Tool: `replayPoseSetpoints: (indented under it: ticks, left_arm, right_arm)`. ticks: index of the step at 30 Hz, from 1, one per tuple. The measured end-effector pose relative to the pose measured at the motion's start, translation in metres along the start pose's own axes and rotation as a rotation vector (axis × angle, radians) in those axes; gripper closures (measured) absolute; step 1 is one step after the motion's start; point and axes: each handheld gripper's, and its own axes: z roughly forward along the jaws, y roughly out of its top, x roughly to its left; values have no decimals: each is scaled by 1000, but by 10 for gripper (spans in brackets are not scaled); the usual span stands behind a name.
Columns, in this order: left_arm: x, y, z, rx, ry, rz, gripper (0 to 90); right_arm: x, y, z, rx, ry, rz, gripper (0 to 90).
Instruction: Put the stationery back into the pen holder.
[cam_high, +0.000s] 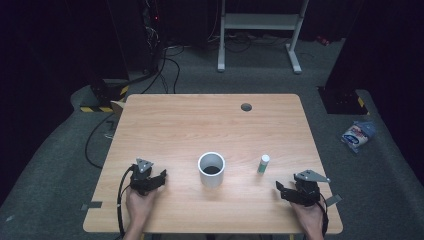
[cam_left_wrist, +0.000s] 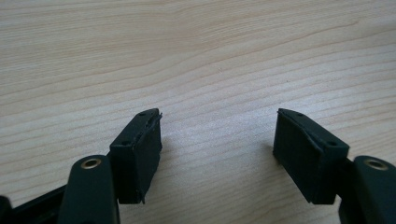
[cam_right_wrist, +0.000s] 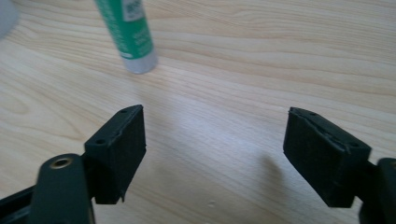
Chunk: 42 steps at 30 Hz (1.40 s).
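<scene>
Roughly, left to right, placing everything against the white cylindrical plastic cup (cam_high: 211, 169) at mid-table:

Left gripper: the black two-jaw left gripper (cam_high: 161, 179) rests on the light wooden table (cam_high: 190, 125) to the left of the cup, near the front edge. Its jaws stand apart with nothing between them; in the left gripper view the pads (cam_left_wrist: 140, 156) frame bare wood grain.

Cup: upright, mouth open upward, dark inside; I cannot tell whether it holds anything.

Glue stick: the small green-bodied glue stick with a white cap (cam_high: 263, 163) stands upright just to the right of the cup, apart from it. Long axis vertical.

Right gripper: the black two-jaw right gripper (cam_high: 281, 190) sits farther right of the cup, close to the table's front edge. Jaws spread wide and empty; its left pad (cam_right_wrist: 119, 154) and the other frame bare table.

Key relation: in the right gripper view the glue stick (cam_right_wrist: 127, 35) lies ahead of the jaws and off to their left, not between them. The right hand is clearly the nearer one.

Likely next move: swing the right jaws leftward and forward to straddle the upright stick.
</scene>
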Motion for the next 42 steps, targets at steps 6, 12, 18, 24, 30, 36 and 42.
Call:
replayPoseSetpoints:
  ticks: [6, 12, 18, 24, 30, 36, 42]
  left_arm:
    - [0, 0, 0, 2, 4, -3, 305]
    - [0, 0, 0, 4, 3, -2, 304]
    - [0, 0, 0, 2, 1, -4, 303]
    - [0, 0, 0, 2, 0, -5, 301]
    - [0, 0, 0, 1, -1, -5, 300]
    - [1, 0, 0, 2, -4, -6, 297]
    - [1, 0, 0, 2, -6, -3, 292]
  right_arm:
    - [10, 2, -5, -30, 80, 5, 348]
    - [17, 9, -9, -59, 118, -6, 374]
    - [24, 19, -11, -86, 119, -27, 389]
    - [32, 29, -6, -85, 119, -56, 417]
    - [34, 40, 1, -86, 113, -51, 441]
    - [36, 50, 9, -74, 105, -59, 466]
    - [38, 57, 18, -67, 103, -39, 492]
